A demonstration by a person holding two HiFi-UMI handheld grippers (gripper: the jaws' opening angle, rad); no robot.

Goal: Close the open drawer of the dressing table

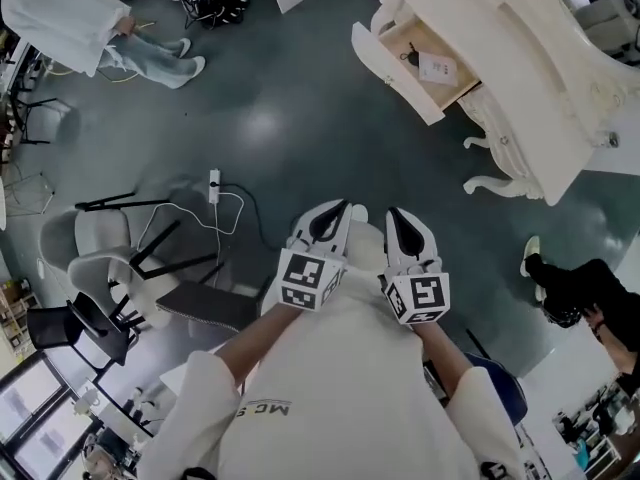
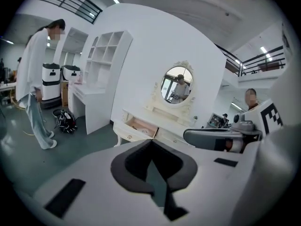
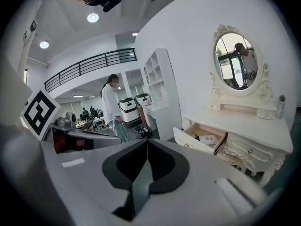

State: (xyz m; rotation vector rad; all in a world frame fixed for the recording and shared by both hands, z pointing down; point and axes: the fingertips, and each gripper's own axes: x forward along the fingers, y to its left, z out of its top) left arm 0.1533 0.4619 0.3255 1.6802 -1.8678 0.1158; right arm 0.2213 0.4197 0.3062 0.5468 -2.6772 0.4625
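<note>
Bystander: person in a white coat (image 1: 60, 18), far left corner of the floor, clear of the route.
Chairs: grey shell chairs with black legs (image 1: 100, 258), left edge of the floor, also clear of the route.
Left gripper: white hand-held left gripper (image 1: 335, 216), jaws pressed together, nothing between them, aimed toward the table.
Right gripper: white hand-held right gripper (image 1: 398, 220), just beside the left, jaws together, empty.
Drawer: cream wooden drawer (image 1: 395, 73), pulled out at the left end of the ornate cream dressing table (image 1: 520, 78), white card inside, well apart from both grippers.
Why: likely shut jaws give a blunt pusher; no pinch needed.
Stage: approach; drawer not yet touched.
</note>
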